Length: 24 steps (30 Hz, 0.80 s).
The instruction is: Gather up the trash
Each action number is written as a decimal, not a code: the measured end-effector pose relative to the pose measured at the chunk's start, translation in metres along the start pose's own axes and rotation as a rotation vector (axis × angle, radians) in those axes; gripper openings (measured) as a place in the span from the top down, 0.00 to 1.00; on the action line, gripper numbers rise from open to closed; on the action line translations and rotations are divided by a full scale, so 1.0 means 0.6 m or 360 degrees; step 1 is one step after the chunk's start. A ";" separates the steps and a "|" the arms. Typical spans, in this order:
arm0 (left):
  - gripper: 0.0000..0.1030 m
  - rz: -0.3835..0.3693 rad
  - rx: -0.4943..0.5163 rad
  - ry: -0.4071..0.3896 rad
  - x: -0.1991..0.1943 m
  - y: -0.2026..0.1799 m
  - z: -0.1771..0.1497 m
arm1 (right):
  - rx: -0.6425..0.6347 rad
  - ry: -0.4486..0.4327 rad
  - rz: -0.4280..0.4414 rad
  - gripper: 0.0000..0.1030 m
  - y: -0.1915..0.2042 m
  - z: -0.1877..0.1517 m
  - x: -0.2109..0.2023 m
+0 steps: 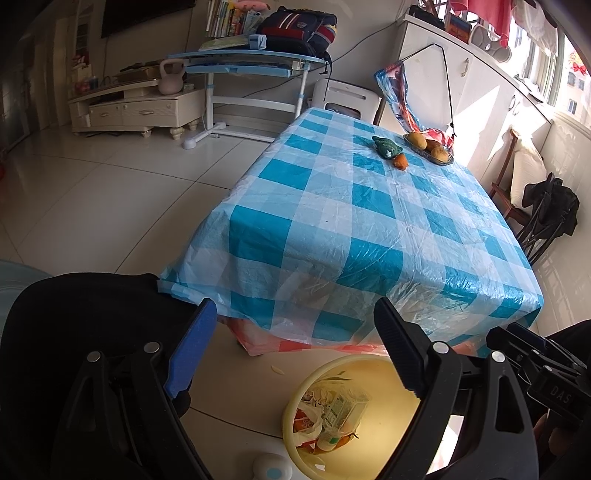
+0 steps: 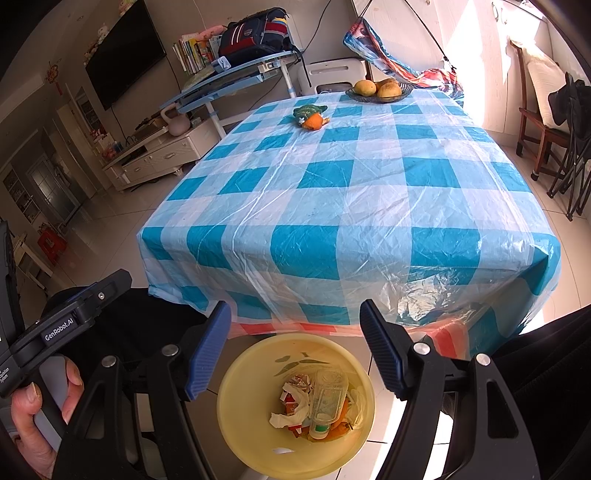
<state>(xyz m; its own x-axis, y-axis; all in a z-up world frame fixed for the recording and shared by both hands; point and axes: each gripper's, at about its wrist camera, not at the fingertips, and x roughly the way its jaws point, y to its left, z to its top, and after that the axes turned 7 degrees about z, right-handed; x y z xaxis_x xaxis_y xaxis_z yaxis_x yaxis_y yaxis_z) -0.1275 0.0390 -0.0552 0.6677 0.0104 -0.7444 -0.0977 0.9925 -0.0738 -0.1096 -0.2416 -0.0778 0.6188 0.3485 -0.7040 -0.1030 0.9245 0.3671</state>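
both ribbed gripper pairs, left gripper [image 1: 295, 332] and right gripper [image 2: 295, 332], gape empty above round yellow bin [image 2: 243, 424].

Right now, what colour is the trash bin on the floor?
Pale yellow bin, clearest in the right wrist view.

Left tongs [image 1: 295, 347], right tongs [image 2: 295, 347]: both agape, empty, angled downward.

A blue-and-white checked cloth [image 2: 332, 192] covers the worktop. At its far end a fruit bowl [image 2: 380, 90] stands near a green and orange soft toy [image 2: 310, 116]. Behind, a backpack [image 2: 258, 35] rests on a desk [image 2: 229, 79].
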 end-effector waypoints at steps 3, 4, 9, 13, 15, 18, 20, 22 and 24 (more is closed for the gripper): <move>0.19 0.0006 -0.0001 -0.0007 -0.002 0.000 0.000 | 0.0000 -0.0002 0.0000 0.32 0.000 0.000 0.000; 0.19 0.0008 -0.0002 -0.0009 -0.003 -0.001 -0.001 | -0.0001 -0.0001 0.0000 0.32 0.000 0.000 0.000; 0.19 0.0015 -0.0009 -0.0014 -0.004 0.000 0.000 | -0.0004 -0.0004 0.0002 0.32 0.000 0.003 -0.002; 0.18 0.0019 -0.0016 -0.0018 -0.004 0.001 0.000 | -0.0004 -0.0007 0.0002 0.32 0.000 0.003 -0.003; 0.18 0.0019 -0.0019 -0.0018 -0.004 0.002 0.000 | -0.0005 -0.0007 0.0003 0.32 0.000 0.004 -0.004; 0.18 0.0019 -0.0017 -0.0018 -0.004 0.002 0.000 | -0.0006 -0.0008 0.0003 0.32 0.000 0.005 -0.004; 0.18 0.0019 -0.0017 -0.0018 -0.004 0.002 0.000 | -0.0006 -0.0008 0.0003 0.32 0.000 0.004 -0.004; 0.18 0.0019 -0.0019 -0.0018 -0.004 0.003 0.000 | -0.0006 -0.0009 0.0003 0.32 0.000 0.005 -0.005; 0.18 0.0019 -0.0017 -0.0018 -0.004 0.002 0.000 | -0.0007 -0.0008 0.0003 0.32 0.000 0.004 -0.004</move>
<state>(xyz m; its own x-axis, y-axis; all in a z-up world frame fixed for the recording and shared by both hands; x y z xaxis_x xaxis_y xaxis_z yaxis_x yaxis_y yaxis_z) -0.1293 0.0405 -0.0535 0.6750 0.0234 -0.7375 -0.1133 0.9909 -0.0723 -0.1094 -0.2426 -0.0745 0.6227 0.3494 -0.7001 -0.1074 0.9245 0.3658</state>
